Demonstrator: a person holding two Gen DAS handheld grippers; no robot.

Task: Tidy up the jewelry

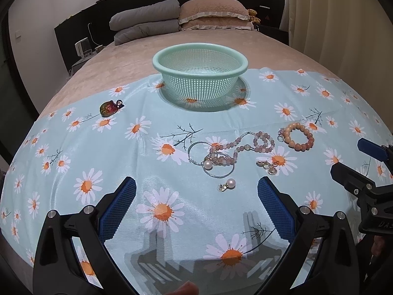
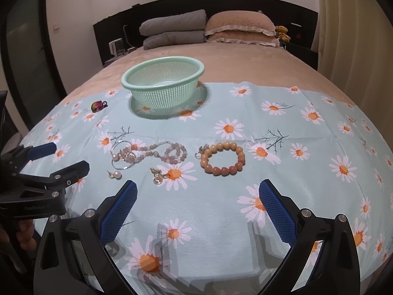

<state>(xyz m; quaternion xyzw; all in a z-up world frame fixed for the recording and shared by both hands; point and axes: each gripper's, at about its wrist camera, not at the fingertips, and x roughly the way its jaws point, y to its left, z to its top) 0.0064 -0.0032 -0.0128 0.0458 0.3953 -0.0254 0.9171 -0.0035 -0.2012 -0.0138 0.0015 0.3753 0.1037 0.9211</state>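
Observation:
A mint green mesh basket (image 1: pixel 157 60) (image 2: pixel 125 78) stands empty at the far edge of a daisy-print cloth. Nearer lie a pink bead necklace (image 1: pixel 245 145) (image 2: pixel 169 152), an orange bead bracelet (image 1: pixel 298 145) (image 2: pixel 222 170), hoop earrings (image 1: pixel 196 154) (image 2: pixel 120 166), a pearl stud (image 1: pixel 228 184) (image 2: pixel 115 174), gold earrings (image 1: pixel 267 167) (image 2: pixel 157 175) and a dark colourful charm (image 1: pixel 108 108) (image 2: pixel 98 105) far left. My left gripper (image 1: pixel 196 204) is open and empty, short of the pearl stud. My right gripper (image 2: pixel 197 206) is open and empty, short of the bracelet.
The daisy cloth (image 1: pixel 172 209) (image 2: pixel 294 172) covers the near part of a beige bed (image 1: pixel 137 56). Grey and beige pillows (image 1: pixel 181 17) lie at the headboard. The right gripper shows at the right edge of the left wrist view (image 1: pixel 356 169), and the left gripper at the left edge of the right wrist view (image 2: pixel 66 158).

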